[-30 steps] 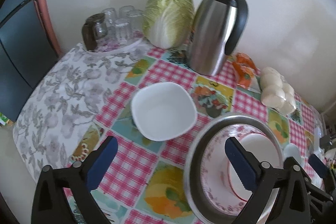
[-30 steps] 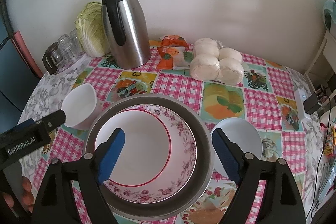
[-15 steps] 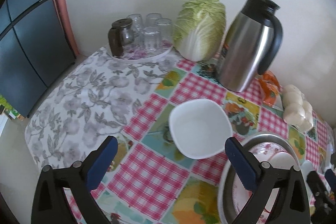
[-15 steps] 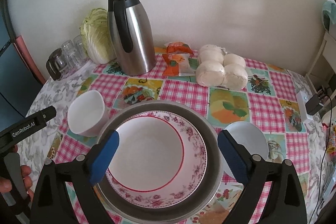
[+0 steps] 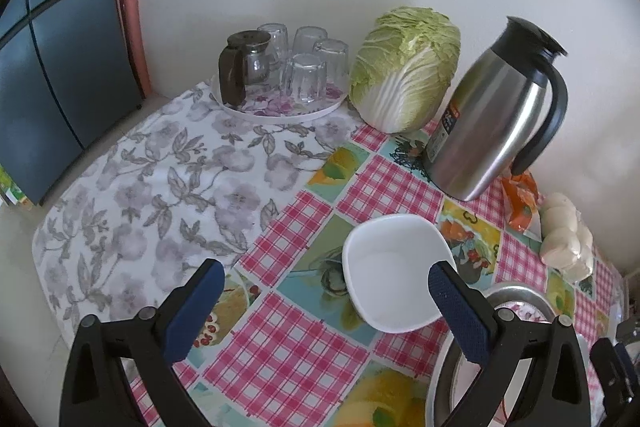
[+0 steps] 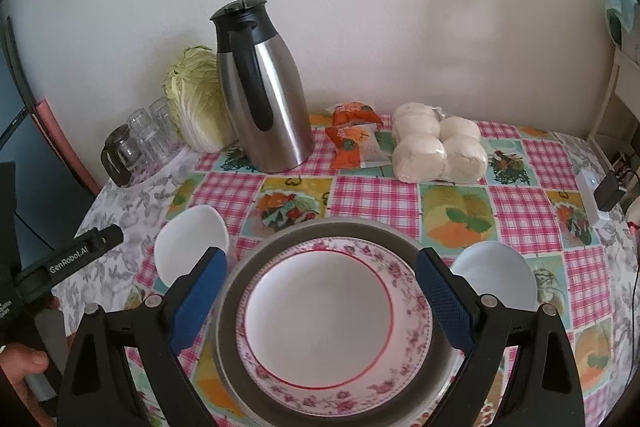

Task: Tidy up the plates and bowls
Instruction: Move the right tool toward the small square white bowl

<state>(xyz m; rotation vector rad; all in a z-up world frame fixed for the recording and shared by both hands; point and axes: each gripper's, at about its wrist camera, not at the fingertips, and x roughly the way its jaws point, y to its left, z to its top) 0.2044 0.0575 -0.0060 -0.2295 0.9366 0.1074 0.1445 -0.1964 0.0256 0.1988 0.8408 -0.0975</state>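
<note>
Left gripper: your left gripper (image 5: 326, 301) hangs above the table with its jaws spread wide and nothing between them.
Right gripper: your right gripper (image 6: 320, 291) is also wide open and empty, above the metal basin.
Square white bowl: the square white bowl (image 5: 394, 273) stands on the checked tablecloth (image 5: 384, 187), just beside the basin; in the left wrist view it lies near the right fingertip (image 5: 440, 273).
Metal basin: the metal basin (image 6: 256, 263) is in the middle, close to you, with the flowered plate inside.
Flowered plate: the flowered plate (image 6: 408, 279) has a red ring and pink flowers on the rim, and it lies flat in the basin.
Round white bowl: the round white bowl (image 6: 498, 273) stands on the cloth at the other side of the basin.
Behind: a steel thermos jug (image 6: 262, 99), a cabbage (image 5: 404, 67), a tray with upturned glasses (image 5: 310, 75), a bag of white buns (image 6: 438, 149) and orange packets (image 6: 352, 139) stand near the wall.
</note>
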